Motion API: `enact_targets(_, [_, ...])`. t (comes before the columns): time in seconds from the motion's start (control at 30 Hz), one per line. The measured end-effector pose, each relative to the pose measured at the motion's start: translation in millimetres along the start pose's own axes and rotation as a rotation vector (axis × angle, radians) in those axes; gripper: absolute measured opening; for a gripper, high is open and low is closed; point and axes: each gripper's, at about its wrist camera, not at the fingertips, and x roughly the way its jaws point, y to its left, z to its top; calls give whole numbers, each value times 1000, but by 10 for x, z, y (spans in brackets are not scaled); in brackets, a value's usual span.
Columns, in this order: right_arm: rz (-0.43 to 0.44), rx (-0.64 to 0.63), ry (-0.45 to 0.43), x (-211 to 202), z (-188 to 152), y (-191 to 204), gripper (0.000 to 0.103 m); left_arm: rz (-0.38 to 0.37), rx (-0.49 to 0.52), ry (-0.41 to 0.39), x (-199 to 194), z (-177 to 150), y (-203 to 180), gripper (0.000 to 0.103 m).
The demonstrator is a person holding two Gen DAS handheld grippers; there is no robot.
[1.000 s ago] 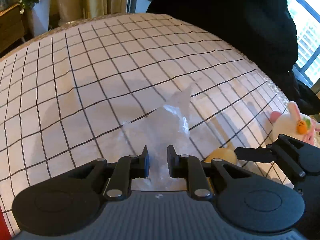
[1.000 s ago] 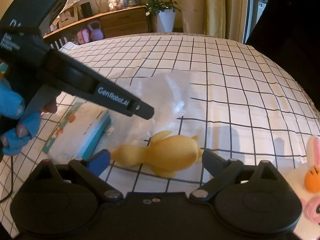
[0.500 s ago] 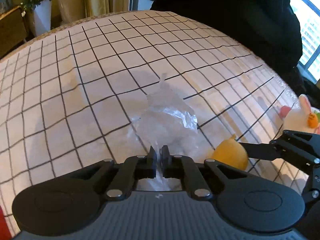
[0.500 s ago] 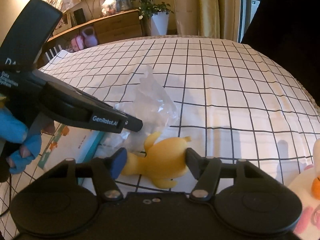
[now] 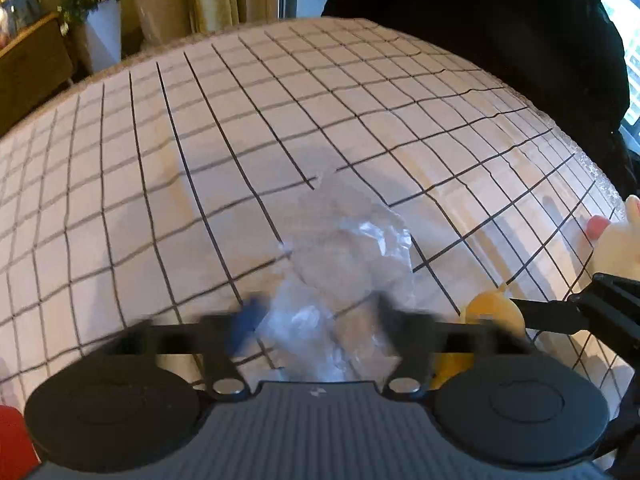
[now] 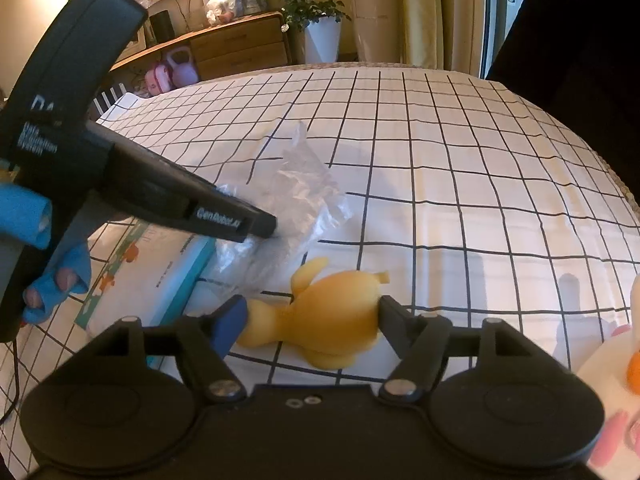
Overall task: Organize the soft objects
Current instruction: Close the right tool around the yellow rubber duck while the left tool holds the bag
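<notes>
A crumpled clear plastic bag (image 5: 344, 252) lies on the checked tablecloth (image 5: 200, 140). My left gripper (image 5: 316, 312) hovers over the bag's near end. Its blurred jaws are opening wide, with the bag between them but not pinched. In the right wrist view one left finger (image 6: 224, 216) rests against the bag (image 6: 296, 196). A yellow plush duck (image 6: 332, 312) lies on its side just in front of the bag. My right gripper (image 6: 308, 316) has both pads touching the duck's sides while its jaws ease open slightly. The duck (image 5: 492, 312) shows at the lower right of the left wrist view.
A white rabbit plush (image 6: 612, 364) with pink and orange parts sits at the right. A white and teal flat pack (image 6: 152, 276) lies left of the duck. A blue-gloved hand (image 6: 36, 220) holds the left gripper. A person in dark clothing (image 5: 480, 60) stands at the far edge.
The left jaws closed on the bag, pulling it up into a crumple, then sprang wide apart and let it go. The right jaws came in from wide to the duck's sides.
</notes>
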Motion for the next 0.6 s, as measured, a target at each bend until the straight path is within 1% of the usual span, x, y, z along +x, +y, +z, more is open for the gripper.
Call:
enact_targets(0.03, [2, 2, 2, 3, -4, -4, 75, -6, -2, -5, 11, -9, 2, 79])
enact_targets(0.23, [6, 8, 0, 9, 4, -6, 75, 12, -4, -16, 9, -30, -37, 78])
enact_targets(0.27, [6, 9, -2, 13, 5, -5, 75, 23, 6, -19, 9, -37, -58, 75])
enact_targets(0.3, [6, 12, -4, 19, 8, -2, 74, 40, 22, -25, 13, -42, -91, 71])
enact_targets(0.33, [6, 15, -6, 26, 11, -1, 72, 53, 38, -33, 6, -52, -118, 59])
enact_targets(0.37, [7, 19, -9, 29, 13, -2, 71, 48, 48, -39, -10, -56, -129, 51])
enact_targets(0.4, [11, 25, -12, 31, 16, -4, 68, 45, 53, -44, -27, -55, -132, 46])
enact_targets(0.47, [11, 28, -16, 34, 22, -6, 65, 43, 66, -53, -45, -57, -139, 19])
enact_targets(0.53, [6, 28, -28, 23, 25, -2, 55, 10, 43, -55, -59, -65, -108, 9])
enact_targets(0.57, [-3, 25, -39, -3, 20, 11, 51, -3, 32, -57, -70, -69, -89, 7])
enact_targets(0.6, [-11, 26, -51, -27, 27, 15, 41, -4, 26, -66, -83, -77, -81, 5])
